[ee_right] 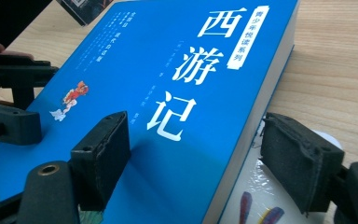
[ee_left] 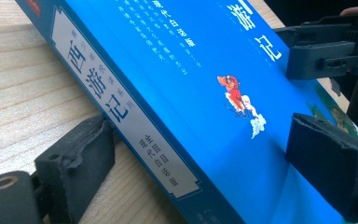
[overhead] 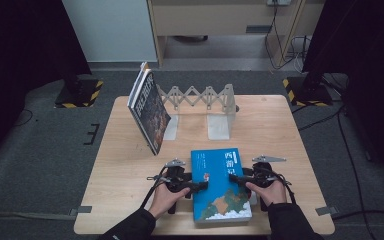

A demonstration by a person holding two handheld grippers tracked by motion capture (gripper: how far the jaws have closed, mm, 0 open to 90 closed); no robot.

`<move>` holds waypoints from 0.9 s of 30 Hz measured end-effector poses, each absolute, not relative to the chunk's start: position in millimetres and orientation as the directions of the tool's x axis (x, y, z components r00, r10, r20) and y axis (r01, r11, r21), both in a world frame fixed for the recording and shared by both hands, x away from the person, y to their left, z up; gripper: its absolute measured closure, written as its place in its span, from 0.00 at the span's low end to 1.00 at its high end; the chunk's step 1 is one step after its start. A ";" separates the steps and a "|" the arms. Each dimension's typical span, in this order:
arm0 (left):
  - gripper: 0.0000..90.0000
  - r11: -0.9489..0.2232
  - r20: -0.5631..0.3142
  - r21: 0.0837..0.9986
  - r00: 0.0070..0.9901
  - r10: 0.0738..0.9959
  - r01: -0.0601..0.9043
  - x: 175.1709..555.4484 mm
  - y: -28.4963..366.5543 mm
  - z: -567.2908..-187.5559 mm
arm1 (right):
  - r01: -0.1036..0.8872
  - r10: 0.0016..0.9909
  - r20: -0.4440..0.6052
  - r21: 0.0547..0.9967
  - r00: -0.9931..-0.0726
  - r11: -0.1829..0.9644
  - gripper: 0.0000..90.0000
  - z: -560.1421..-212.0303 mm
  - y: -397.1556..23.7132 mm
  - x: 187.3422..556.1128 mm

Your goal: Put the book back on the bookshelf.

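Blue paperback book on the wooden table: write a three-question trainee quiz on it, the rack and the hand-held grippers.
1. True or false: the blue paperback book stands upright in the folding metal book rack.
2. What leans at the rack's left end? A) nothing B) a dark-covered book C) a mug
3. Fill in: the left hand-held gripper straddles the blue book's ____ edge.

Key: 1 false, it lies flat on the light wooden table; 2 B; 3 spine.

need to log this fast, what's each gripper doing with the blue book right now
Left gripper: open, jaws astride the spine edge of the blue book, not pressing.
Right gripper: closed on the book's page edge, one jaw on the cover, one beneath.
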State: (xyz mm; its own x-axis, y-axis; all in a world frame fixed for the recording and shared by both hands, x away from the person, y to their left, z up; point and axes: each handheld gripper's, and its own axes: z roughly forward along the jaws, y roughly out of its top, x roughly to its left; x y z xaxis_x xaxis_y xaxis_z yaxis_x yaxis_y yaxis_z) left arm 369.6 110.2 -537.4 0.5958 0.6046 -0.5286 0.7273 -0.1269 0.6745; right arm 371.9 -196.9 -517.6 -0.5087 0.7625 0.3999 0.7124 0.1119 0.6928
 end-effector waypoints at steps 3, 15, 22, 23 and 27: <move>0.08 -0.124 -0.529 0.676 0.596 0.603 0.726 369.6 110.2 -537.8 | 0.714 0.758 0.407 0.691 -0.509 0.109 0.27 -518.0 -195.2 371.1; 0.00 -0.119 -0.528 0.686 0.604 0.598 0.718 367.7 105.7 -539.1 | 0.715 0.754 0.410 0.690 -0.513 0.111 0.27 -518.9 -194.2 371.1; 0.00 -0.114 -0.525 0.691 0.603 0.600 0.714 367.1 105.9 -539.6 | 0.717 0.753 0.414 0.689 -0.511 0.108 0.26 -519.1 -194.1 371.3; 0.00 -0.113 -0.526 0.690 0.602 0.601 0.715 367.1 105.9 -539.4 | 0.717 0.753 0.414 0.688 -0.511 0.108 0.26 -519.0 -194.1 371.3; 0.01 -0.112 -0.522 0.690 0.599 0.608 0.715 366.6 105.5 -539.2 | 0.715 0.754 0.410 0.691 -0.513 0.110 0.26 -519.0 -194.1 371.2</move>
